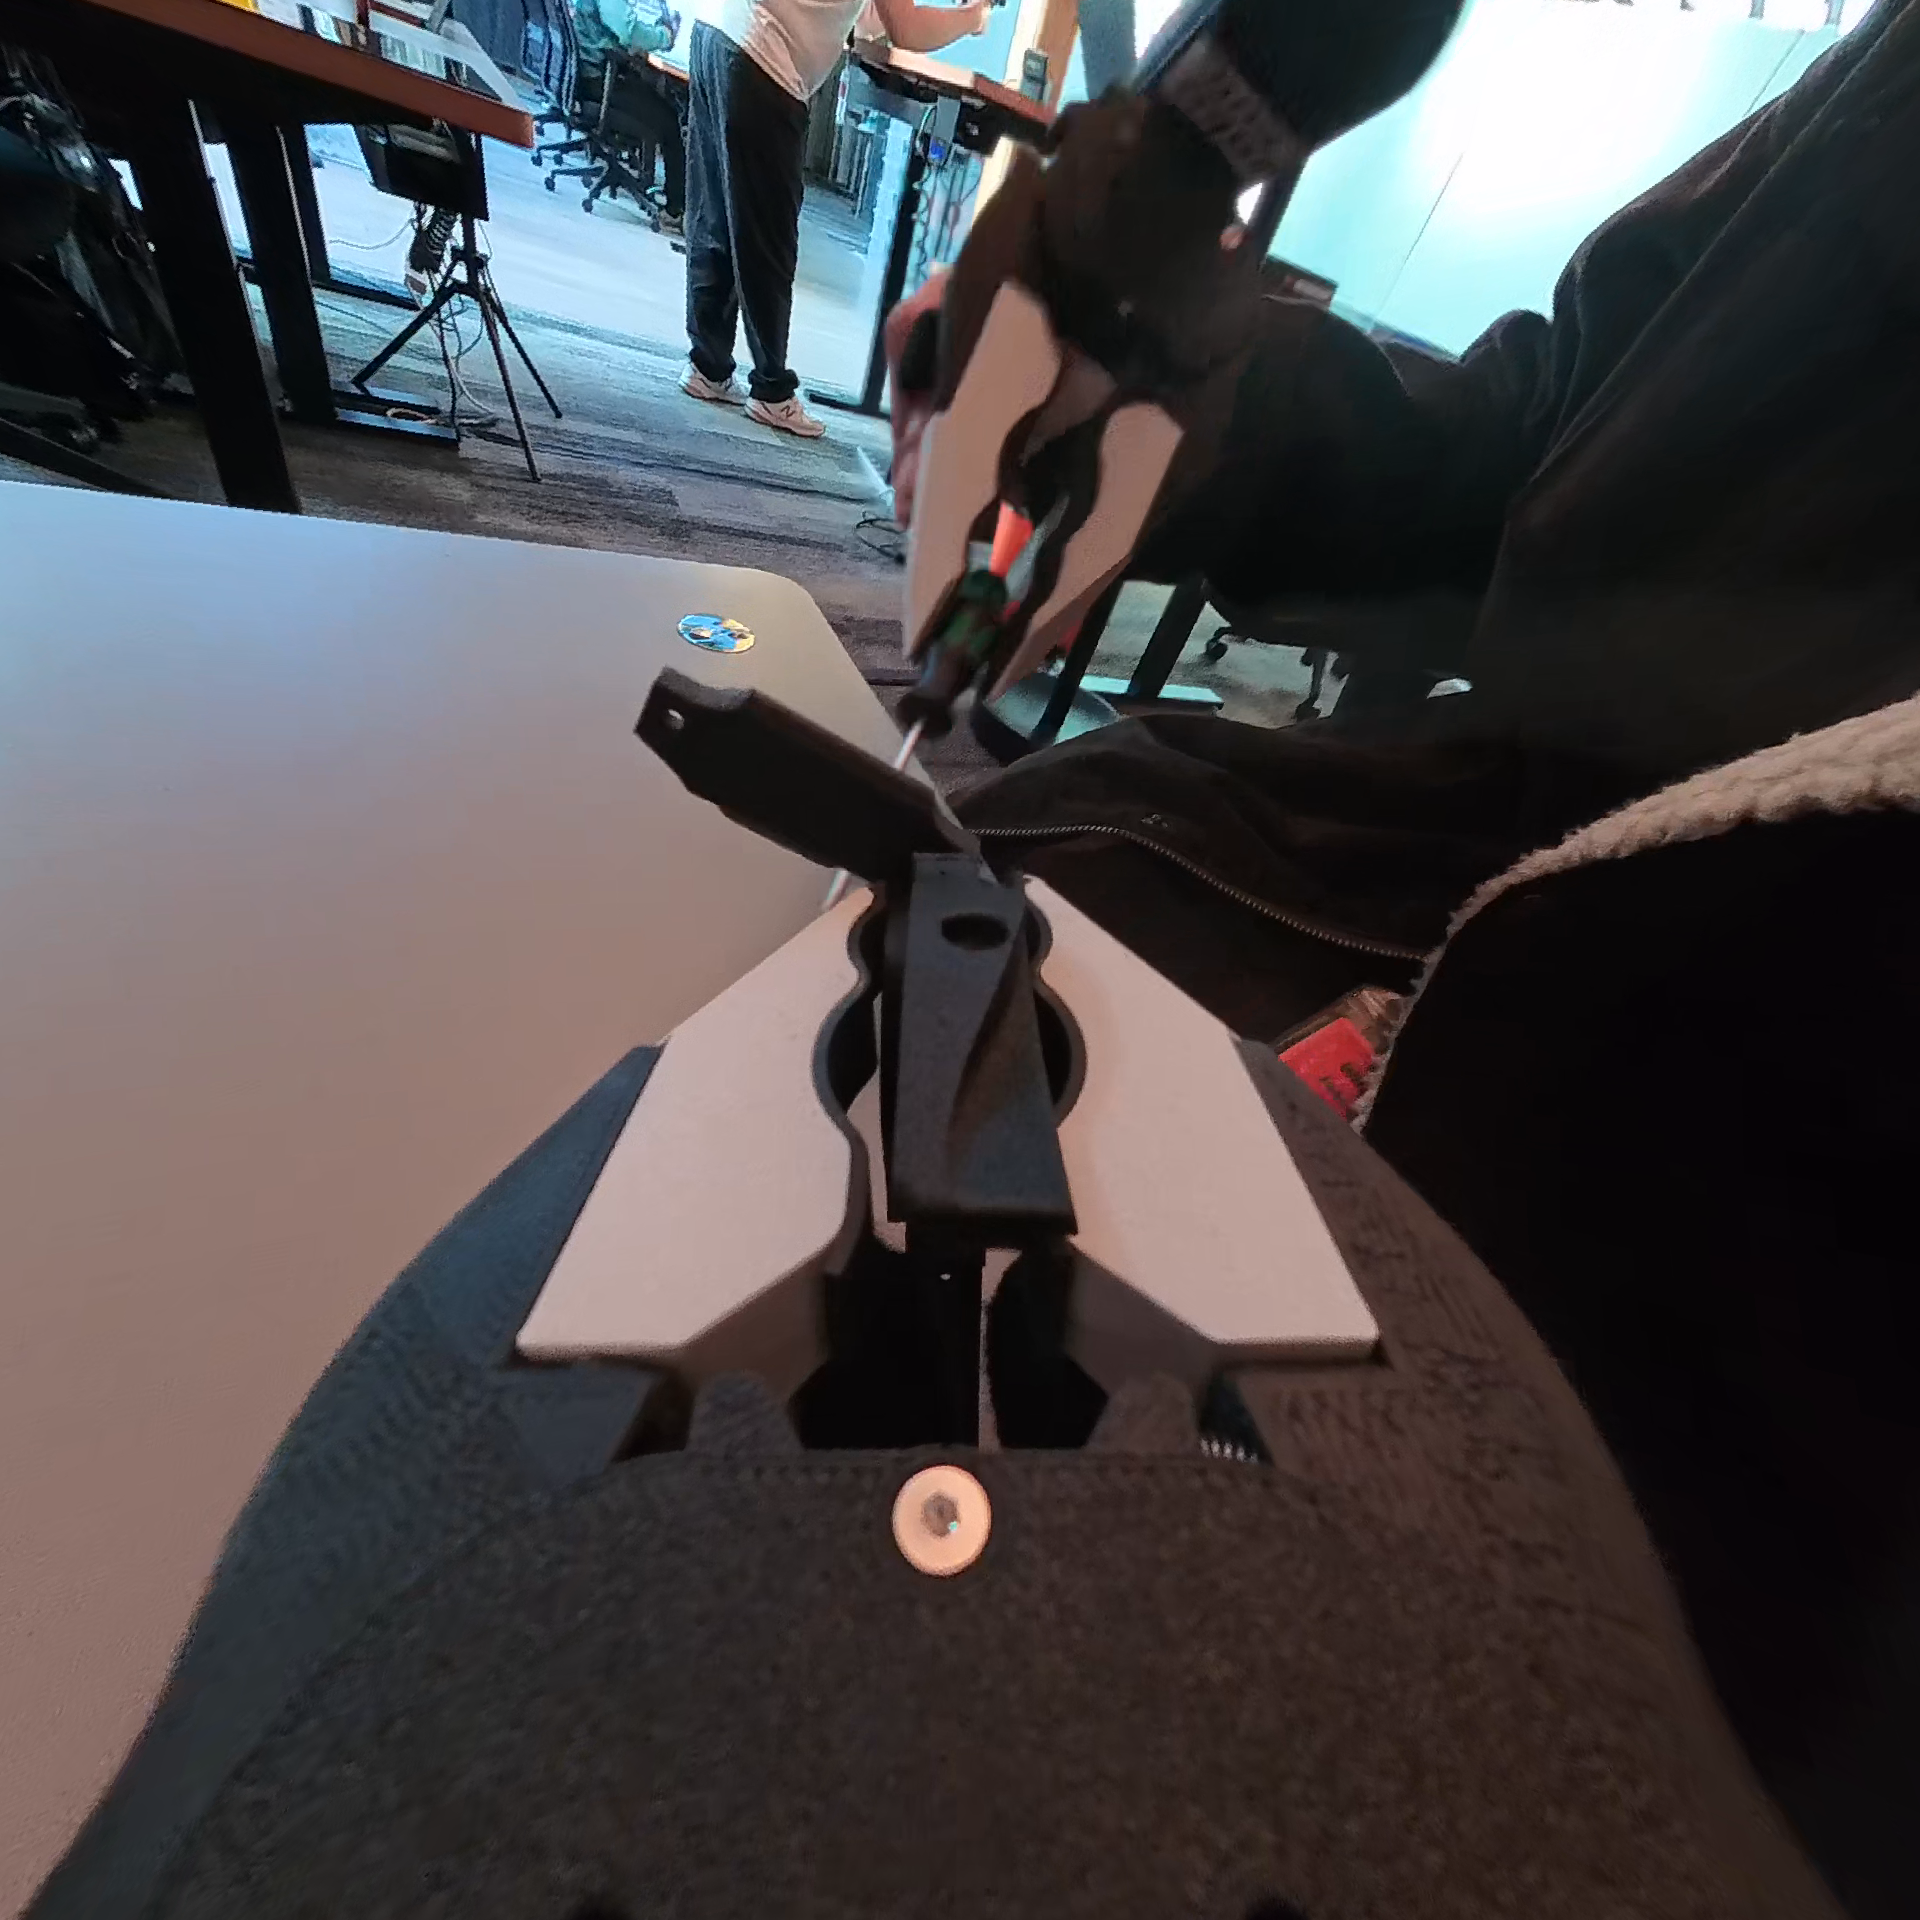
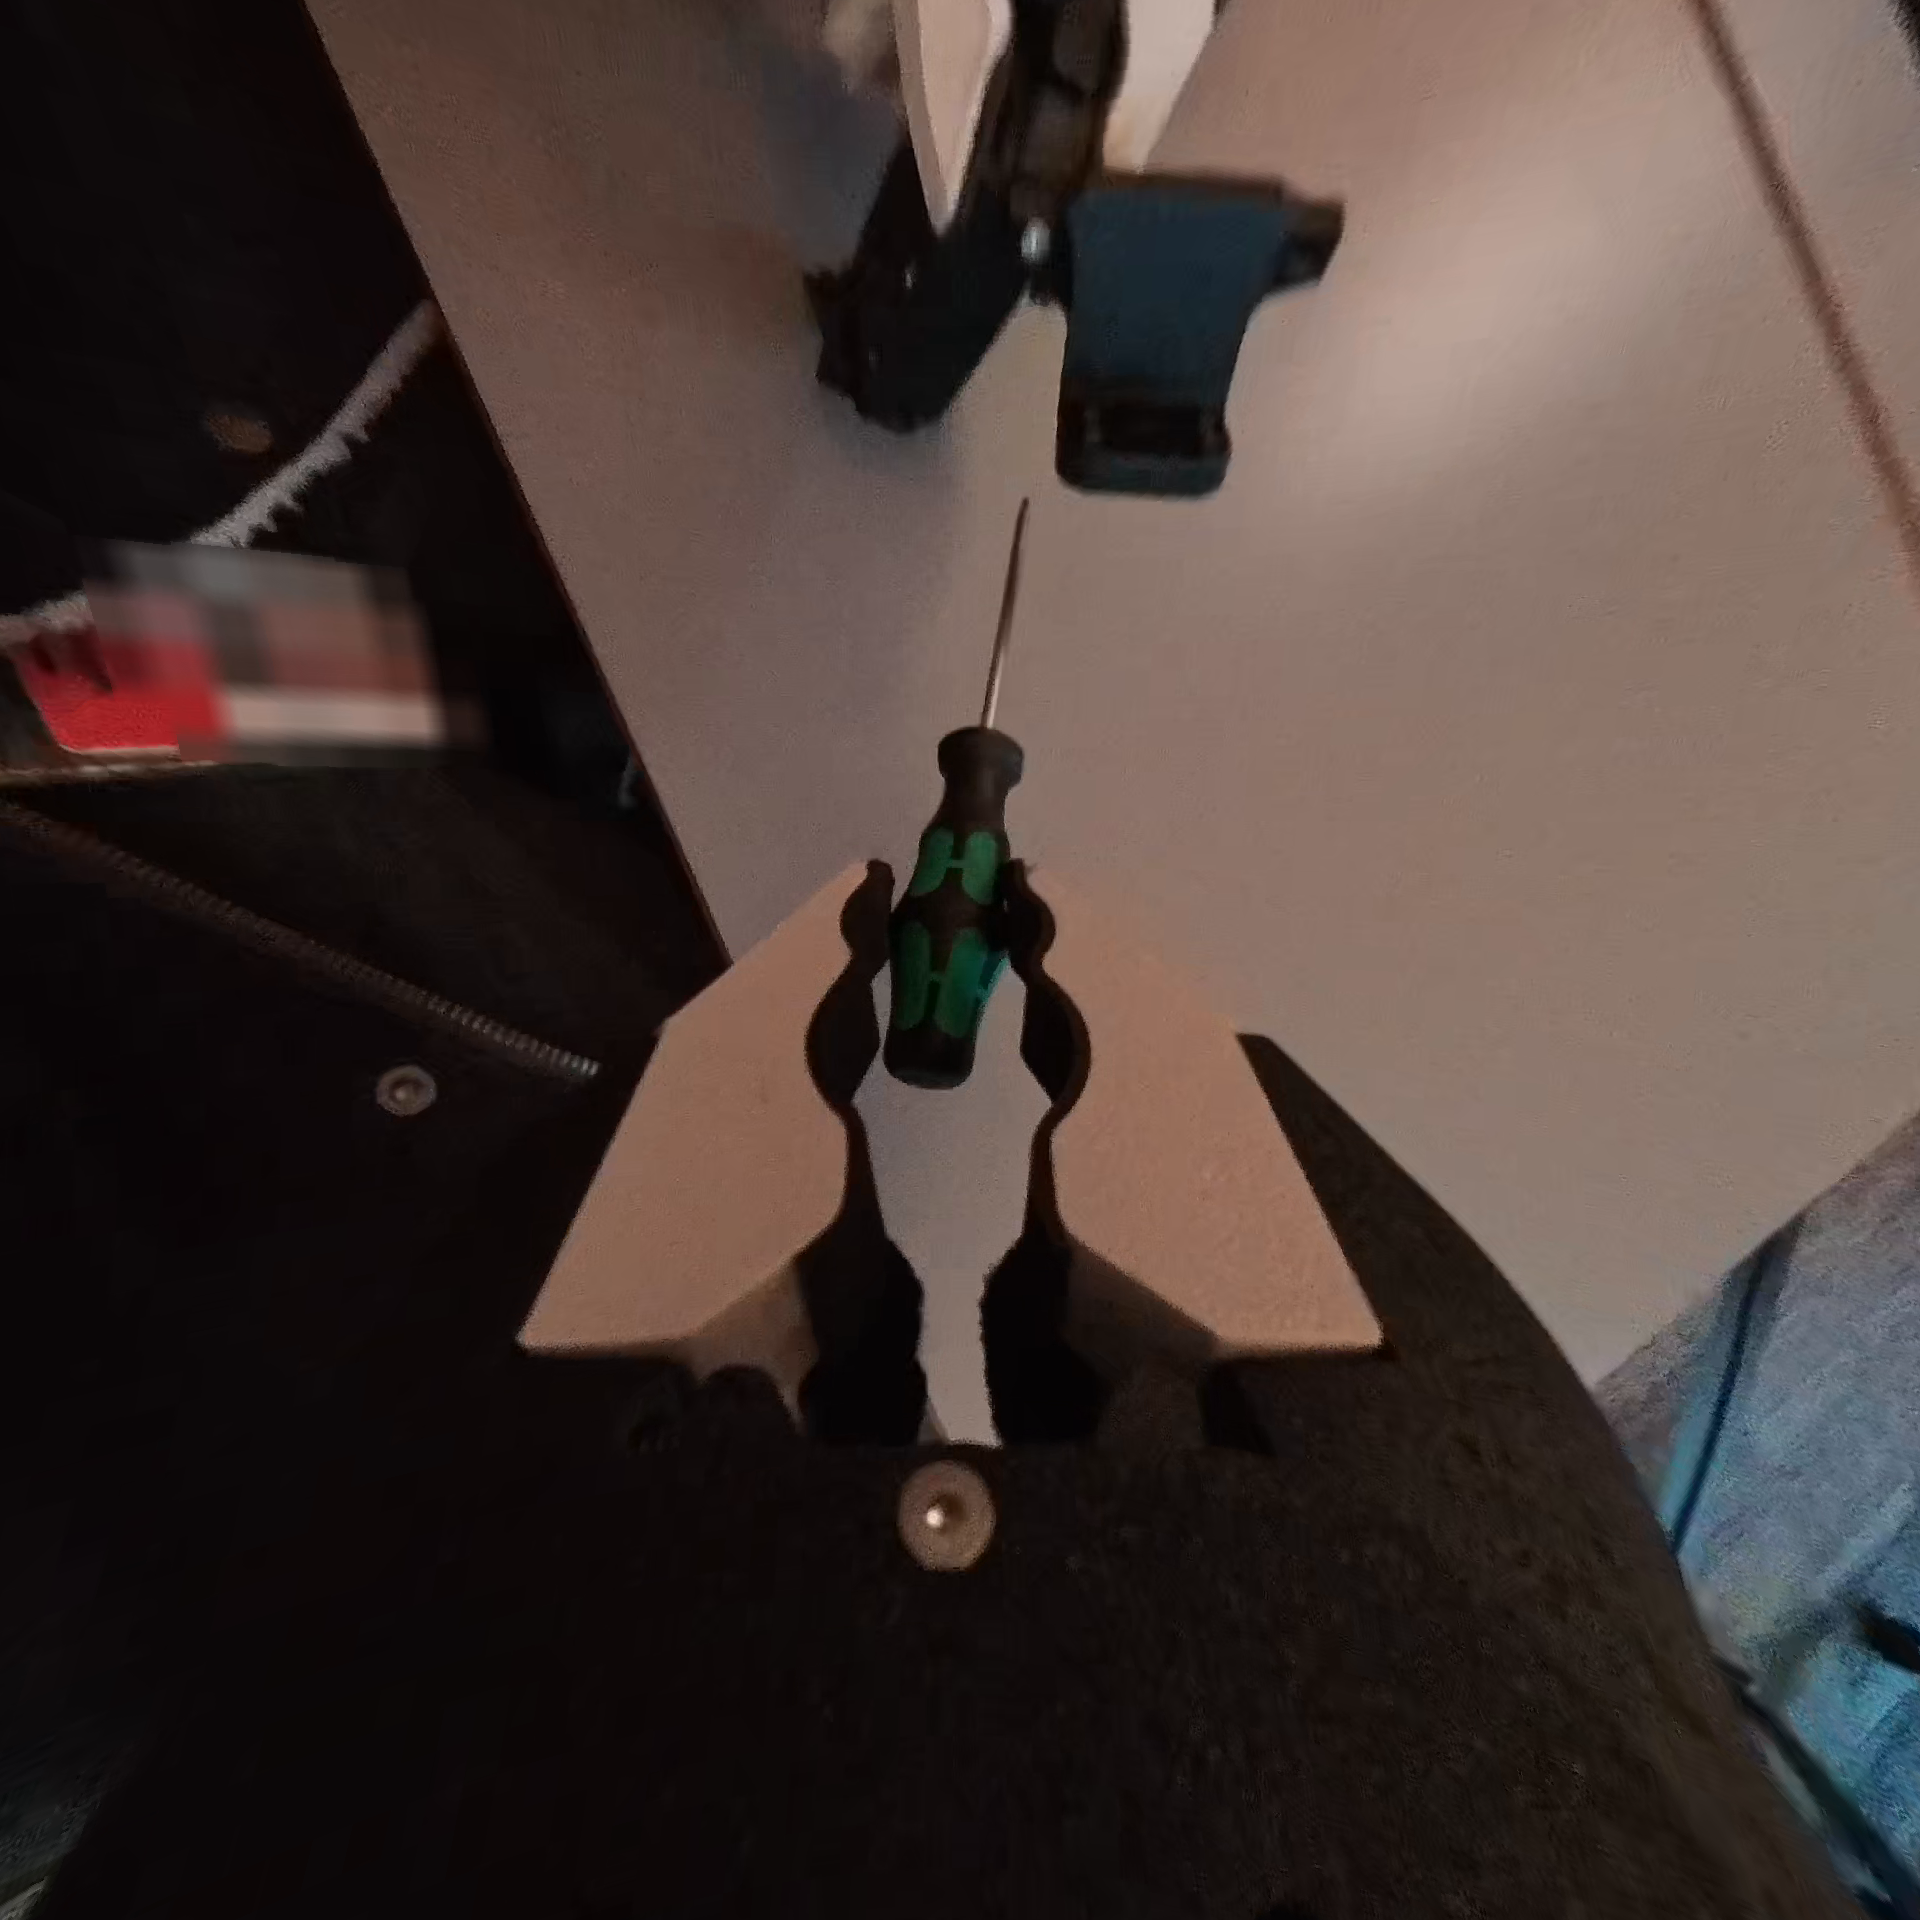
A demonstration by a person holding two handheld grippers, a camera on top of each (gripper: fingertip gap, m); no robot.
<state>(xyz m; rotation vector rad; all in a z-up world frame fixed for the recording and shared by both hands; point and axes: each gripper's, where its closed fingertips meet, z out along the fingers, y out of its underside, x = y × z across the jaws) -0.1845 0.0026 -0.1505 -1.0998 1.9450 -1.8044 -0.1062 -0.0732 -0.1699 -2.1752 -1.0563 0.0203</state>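
**Two tongs, a black part and a small screwdriver**

The left tongs [image 1: 961, 914] are closed narrow on a black printed part [image 1: 971, 1060], a long piece with a round hole near its far end. A second black piece [image 1: 790, 769] is joined to it at that far end and stands up at an angle over the pale tabletop [image 1: 312, 883]. The part is held in the air above the near edge of the tabletop, not lying on it.

The right tongs [image 2: 951, 883] grip a small screwdriver [image 2: 951, 935] with a green and black handle. Its thin metal shaft points forward, toward the black part. In the right wrist view the tip is near the part but apart from it; a small screw head seems to sit between the two black pieces, though blur makes this uncertain. In the left wrist view the shaft passes behind the angled piece, and contact cannot be seen.

Judging only from this, both things are already picked up and brought close to each other, and the tip is not yet seated in anything.

Beyond the black part, a person stands among other desks, and a tripod [image 1: 468, 343] is on the floor. A dark jacket with a zipper [image 1: 1195, 873] is just beside the part.
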